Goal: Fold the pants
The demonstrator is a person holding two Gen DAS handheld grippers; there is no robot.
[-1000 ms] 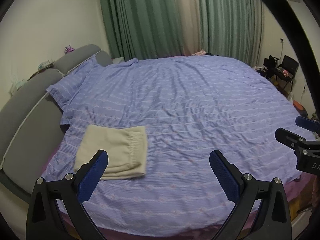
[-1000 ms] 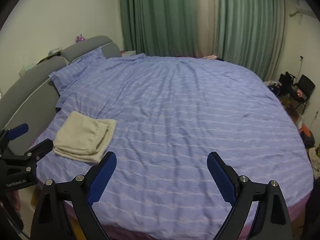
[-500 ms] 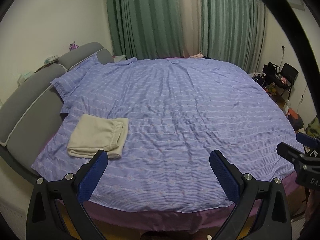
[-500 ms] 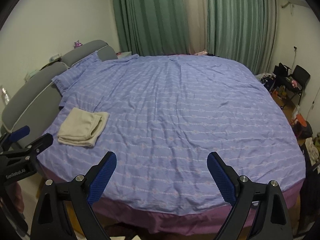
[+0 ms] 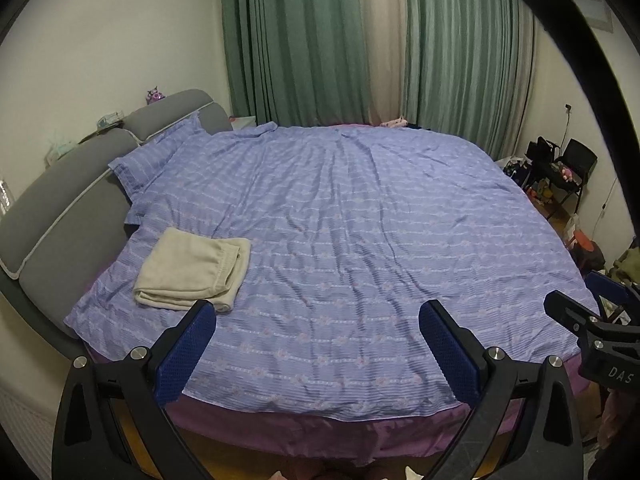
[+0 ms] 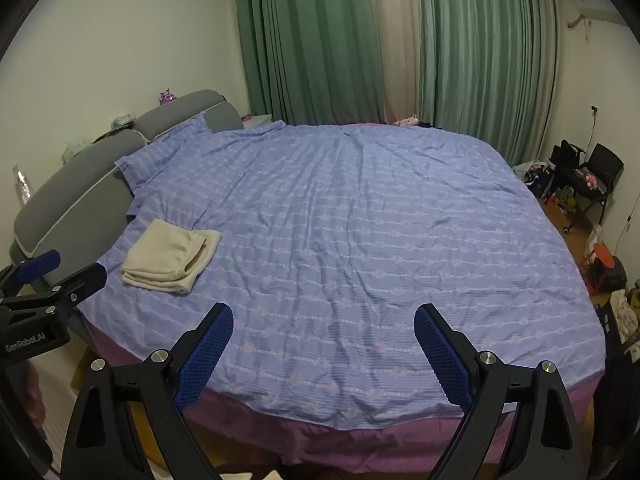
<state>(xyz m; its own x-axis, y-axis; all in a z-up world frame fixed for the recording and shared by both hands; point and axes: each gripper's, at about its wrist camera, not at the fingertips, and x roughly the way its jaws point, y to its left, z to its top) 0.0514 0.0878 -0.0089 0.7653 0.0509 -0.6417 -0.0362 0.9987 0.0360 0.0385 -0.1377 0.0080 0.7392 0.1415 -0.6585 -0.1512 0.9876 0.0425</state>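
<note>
The cream pants (image 5: 194, 270) lie folded into a flat rectangle on the near left part of the bed, close to the headboard; they also show in the right wrist view (image 6: 170, 256). My left gripper (image 5: 318, 350) is open and empty, held back from the bed's near edge, with the pants ahead of its left finger. My right gripper (image 6: 324, 354) is open and empty, also off the near edge, with the pants far to its left. Each gripper shows at the edge of the other's view, the right one (image 5: 588, 320) and the left one (image 6: 52, 276).
A large bed with a blue striped cover (image 5: 360, 240) over a purple sheet (image 5: 360, 436) fills the view. A grey padded headboard (image 5: 68, 208) runs along the left. Green curtains (image 5: 300, 40) hang behind. A black chair and clutter (image 6: 580, 184) stand on the floor at right.
Both grippers have pulled back from the bed; the near edge and purple sheet have come into view. The folded pants stay where they lay.
</note>
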